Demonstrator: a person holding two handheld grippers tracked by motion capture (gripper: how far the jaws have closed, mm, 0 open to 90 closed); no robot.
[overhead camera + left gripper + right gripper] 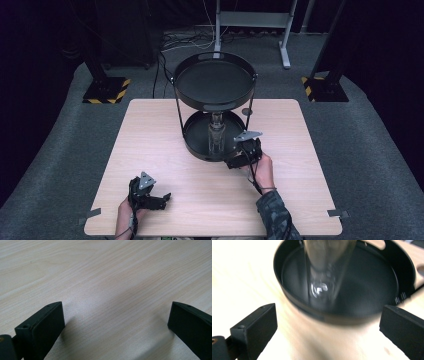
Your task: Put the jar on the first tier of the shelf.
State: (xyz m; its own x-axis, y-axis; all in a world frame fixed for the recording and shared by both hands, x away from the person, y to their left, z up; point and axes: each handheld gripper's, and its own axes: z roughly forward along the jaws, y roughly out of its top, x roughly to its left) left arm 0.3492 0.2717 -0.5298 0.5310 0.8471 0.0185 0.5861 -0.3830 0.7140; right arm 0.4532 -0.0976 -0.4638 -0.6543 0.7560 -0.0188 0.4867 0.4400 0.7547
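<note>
Standing in the lower tray (192, 145) of the two-tier stand, the clear glass (324, 277) was free; your right gripper (243, 156) hung wide open and empty just outside the rim. Left gripper (150, 197) rested open, empty. Next, probably withdraw clear.

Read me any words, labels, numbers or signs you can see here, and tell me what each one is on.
None: no readable text on the glass, the two-tier black tray stand, the table or either gripper.
The yellow-and-black stripes on the stand feet on the floor are warning markings, not words.
</note>
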